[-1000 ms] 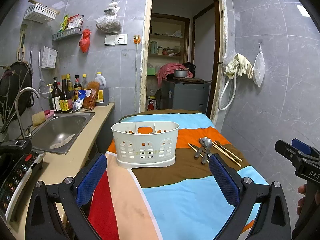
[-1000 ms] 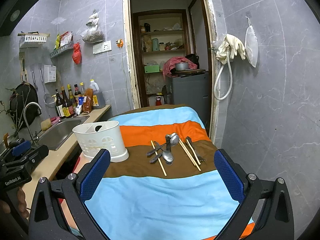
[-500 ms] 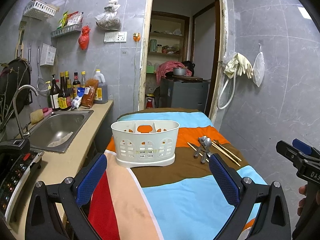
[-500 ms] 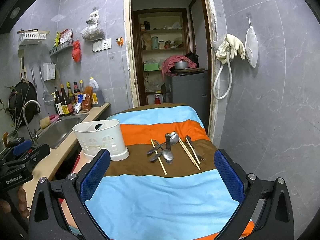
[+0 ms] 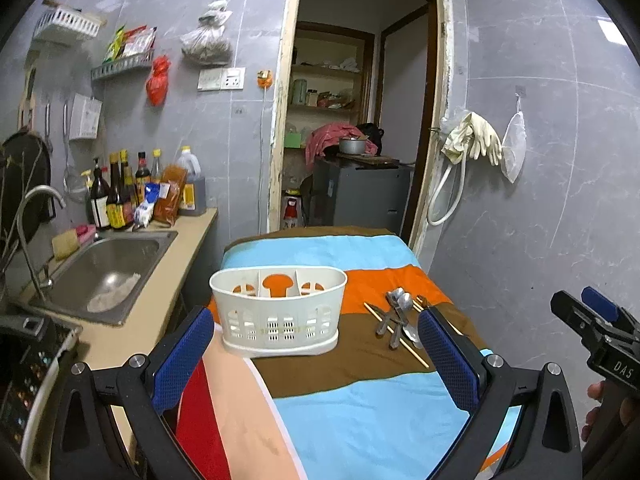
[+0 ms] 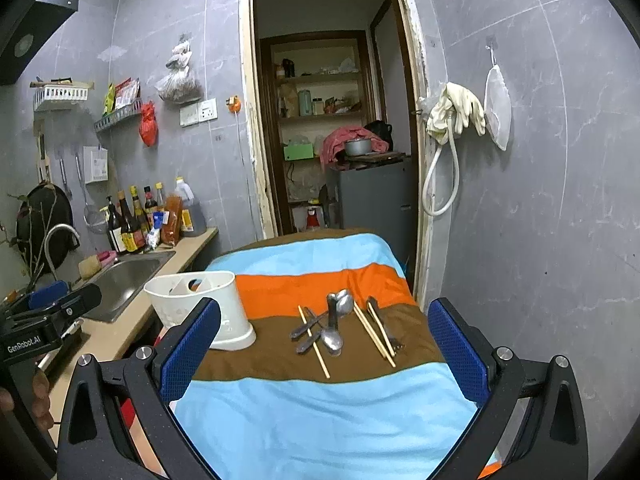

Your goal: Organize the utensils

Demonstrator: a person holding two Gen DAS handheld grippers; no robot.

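A white slotted utensil caddy point(image 5: 279, 314) point(image 6: 200, 308) with three compartments stands on the brown stripe of a striped cloth point(image 5: 360, 400) point(image 6: 320, 408). To its right lie metal spoons point(image 6: 334, 322) point(image 5: 398, 318), a fork point(image 6: 384, 330) and wooden chopsticks point(image 6: 374, 336) in a loose pile. My left gripper point(image 5: 316, 348) hangs open in front of the caddy, holding nothing. My right gripper point(image 6: 324, 348) is open too, short of the utensil pile. Each gripper shows at the edge of the other's view.
A counter with a steel sink point(image 5: 108, 276), a tap point(image 5: 36, 216) and sauce bottles point(image 5: 120, 196) runs along the left. An open doorway point(image 6: 332, 128) lies beyond the table. Rubber gloves point(image 6: 456, 112) and a hose hang on the right wall.
Both grippers have drifted slightly forward, toward the caddy and utensils. Nothing on the cloth has moved.
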